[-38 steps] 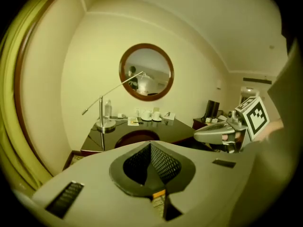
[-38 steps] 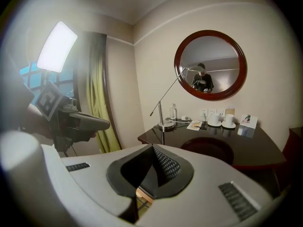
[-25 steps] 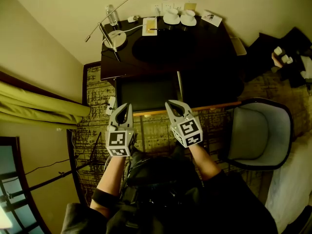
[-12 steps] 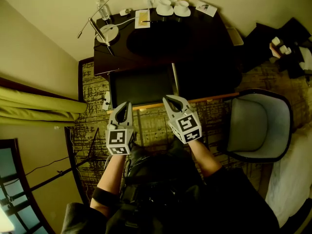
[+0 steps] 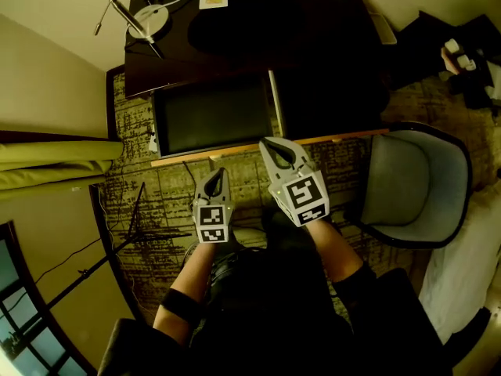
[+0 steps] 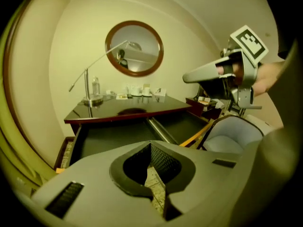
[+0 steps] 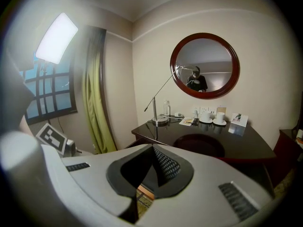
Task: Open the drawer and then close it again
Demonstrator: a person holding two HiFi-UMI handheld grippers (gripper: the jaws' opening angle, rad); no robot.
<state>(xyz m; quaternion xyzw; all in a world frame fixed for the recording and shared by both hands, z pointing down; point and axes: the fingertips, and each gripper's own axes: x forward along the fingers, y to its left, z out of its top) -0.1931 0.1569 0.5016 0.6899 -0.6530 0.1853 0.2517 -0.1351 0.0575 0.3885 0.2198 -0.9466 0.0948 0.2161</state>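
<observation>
A green curtain [image 5: 55, 163] hangs at the far left, and a tripod [image 5: 129, 237] stands beside it on the patterned carpet [image 5: 168, 190]. The dark desk [image 5: 313, 45] stands against the far wall under a round mirror [image 7: 204, 65]. On its left end are a lamp [image 5: 145, 22] and a bottle [image 7: 166, 109], and further right are two cups [image 7: 213, 118]. The drawer [image 5: 211, 116] stands open, pulled out from under the desk toward the person. Its pale front edge [image 5: 344, 137] is on the near side, and a rail runs near to far through its inside. The left gripper [image 5: 217, 178] hangs over the carpet on the near side of that edge, apart from it, and points toward the desk and downward. Its jaws are pressed together and empty. The right gripper [image 5: 270, 146] is just to its right and reaches farther. In the head view its tip lies over the front edge, near the rail, but whether it touches the wood cannot be told. Its jaws are together as well and hold nothing. The left gripper view shows the right gripper up at the right with a hand [image 6: 270, 77] behind it. A grey chair [image 5: 415, 186] with a dark frame stands at the right, near the drawer's right end.
</observation>
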